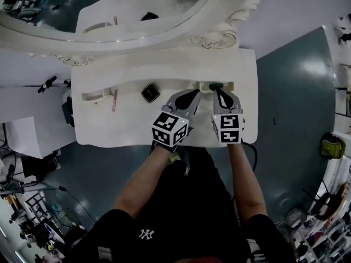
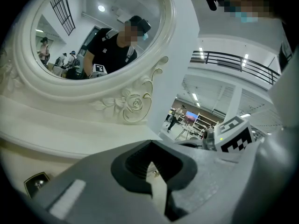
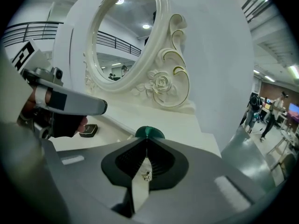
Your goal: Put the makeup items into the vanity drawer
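On the white vanity top (image 1: 126, 127) lie a black square compact (image 1: 149, 92) and, farther left, a thin pink stick (image 1: 114, 99) beside a pale item (image 1: 93, 97). A dark green round piece (image 1: 215, 85) sits at the back right. My right gripper (image 1: 216, 90) is shut and empty, its tip right at this green piece (image 3: 149, 132). My left gripper (image 1: 194, 93) is alongside it, also shut with nothing held (image 2: 150, 143). The compact (image 2: 37, 183) lies to its left.
The oval mirror (image 1: 126, 15) in its carved white frame rises along the back of the vanity. The right edge of the top (image 1: 255, 92) drops to a dark floor. A cluttered stand (image 1: 22, 136) sits to the left.
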Motion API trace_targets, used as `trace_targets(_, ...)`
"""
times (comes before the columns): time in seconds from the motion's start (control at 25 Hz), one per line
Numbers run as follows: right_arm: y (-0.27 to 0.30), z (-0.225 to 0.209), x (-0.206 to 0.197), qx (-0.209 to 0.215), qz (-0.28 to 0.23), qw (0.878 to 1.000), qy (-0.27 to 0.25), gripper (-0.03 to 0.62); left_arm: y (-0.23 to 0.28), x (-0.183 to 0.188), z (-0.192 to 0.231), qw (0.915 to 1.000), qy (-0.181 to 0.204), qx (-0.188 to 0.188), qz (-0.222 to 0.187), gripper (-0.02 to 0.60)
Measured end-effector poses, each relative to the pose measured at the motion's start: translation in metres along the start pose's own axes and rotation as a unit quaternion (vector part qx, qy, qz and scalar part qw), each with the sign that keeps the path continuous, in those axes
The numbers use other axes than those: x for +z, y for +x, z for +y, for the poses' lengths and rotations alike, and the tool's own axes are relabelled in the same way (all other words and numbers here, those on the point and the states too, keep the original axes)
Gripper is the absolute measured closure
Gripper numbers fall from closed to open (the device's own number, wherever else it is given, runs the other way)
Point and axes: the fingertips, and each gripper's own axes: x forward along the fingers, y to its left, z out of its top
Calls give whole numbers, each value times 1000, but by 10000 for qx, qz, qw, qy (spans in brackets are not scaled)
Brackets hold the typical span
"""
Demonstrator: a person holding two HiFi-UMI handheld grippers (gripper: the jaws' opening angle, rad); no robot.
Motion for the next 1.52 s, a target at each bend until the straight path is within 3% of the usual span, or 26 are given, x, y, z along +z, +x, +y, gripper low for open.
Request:
trace_targets(0.4, 10, -3, -15, 26, 382, 9992, -70, 507, 3, -3, 4, 10000, -28, 70, 38, 581)
trace_targets(0.84, 0, 3, -9, -26, 243, 9997, 11, 519, -8, -6, 3, 9999, -20, 123, -2, 581)
trace_targets(1.52, -20, 89, 20, 440, -281, 9985, -151, 563, -86, -14, 17, 9980, -1, 589, -249, 581)
